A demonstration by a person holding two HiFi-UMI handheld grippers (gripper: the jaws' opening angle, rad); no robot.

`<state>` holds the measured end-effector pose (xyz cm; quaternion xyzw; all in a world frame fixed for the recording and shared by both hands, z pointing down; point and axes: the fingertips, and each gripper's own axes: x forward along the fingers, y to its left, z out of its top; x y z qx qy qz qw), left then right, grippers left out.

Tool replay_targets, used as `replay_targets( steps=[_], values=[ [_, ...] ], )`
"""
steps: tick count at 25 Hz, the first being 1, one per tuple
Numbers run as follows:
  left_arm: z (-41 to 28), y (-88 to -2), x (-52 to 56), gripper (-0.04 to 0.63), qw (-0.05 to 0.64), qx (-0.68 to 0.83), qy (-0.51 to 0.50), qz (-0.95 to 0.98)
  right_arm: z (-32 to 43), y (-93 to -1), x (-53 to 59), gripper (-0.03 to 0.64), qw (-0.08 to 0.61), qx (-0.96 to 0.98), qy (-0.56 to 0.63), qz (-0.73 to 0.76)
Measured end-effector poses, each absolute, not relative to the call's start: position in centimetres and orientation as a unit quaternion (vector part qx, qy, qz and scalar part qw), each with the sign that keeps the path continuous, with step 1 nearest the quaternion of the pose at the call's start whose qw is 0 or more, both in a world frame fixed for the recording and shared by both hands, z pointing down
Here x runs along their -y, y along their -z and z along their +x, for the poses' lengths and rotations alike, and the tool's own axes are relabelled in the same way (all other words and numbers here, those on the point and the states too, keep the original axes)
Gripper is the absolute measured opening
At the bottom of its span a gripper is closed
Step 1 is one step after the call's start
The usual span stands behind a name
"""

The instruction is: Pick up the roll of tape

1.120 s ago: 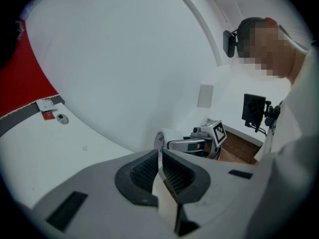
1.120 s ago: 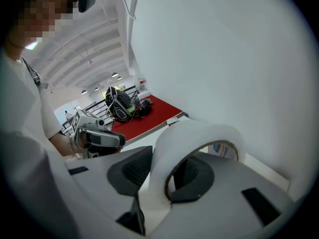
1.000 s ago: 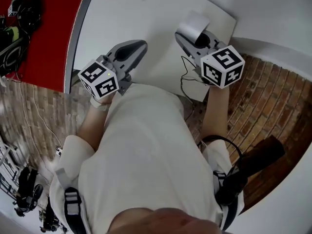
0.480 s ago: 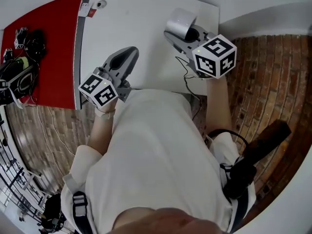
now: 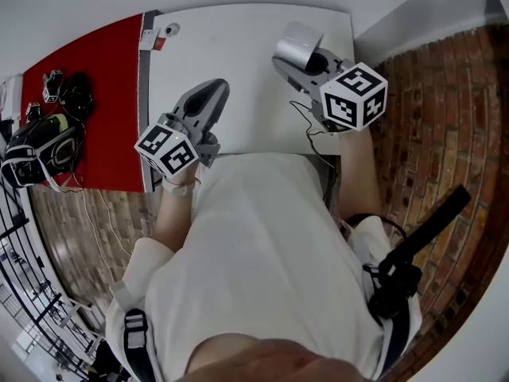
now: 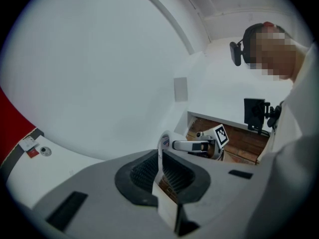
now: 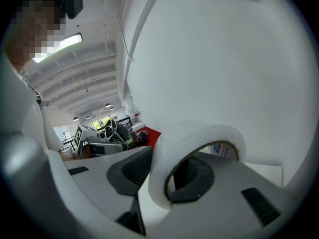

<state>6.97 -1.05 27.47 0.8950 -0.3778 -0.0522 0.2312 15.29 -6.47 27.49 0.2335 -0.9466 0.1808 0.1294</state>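
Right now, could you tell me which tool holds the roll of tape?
The right tool, its jaws clamped on the white roll of tape; the left tool holds nothing.

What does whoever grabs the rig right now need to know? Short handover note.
Left hand-held gripper: jaws together, empty, over the white table.
Right hand-held gripper: shut on the roll of tape, one jaw through its hole, the other outside, pinching the wall.
Tape: in the right hand-held gripper, apparently clear of the table.
Done: the pickup.
Left: nothing but keeping the grip firm.
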Motion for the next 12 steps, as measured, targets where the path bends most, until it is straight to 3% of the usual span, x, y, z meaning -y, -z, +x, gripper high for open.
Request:
replay_targets(
  steps=[12],
  values=[
    [5.8, -24.2, 2.0, 0.011, 0.189, 0.344, 0.052, 0.918, 17.4, -24.9, 5.2, 0.12, 0.009, 0.935, -0.221, 0.278]
  ],
)
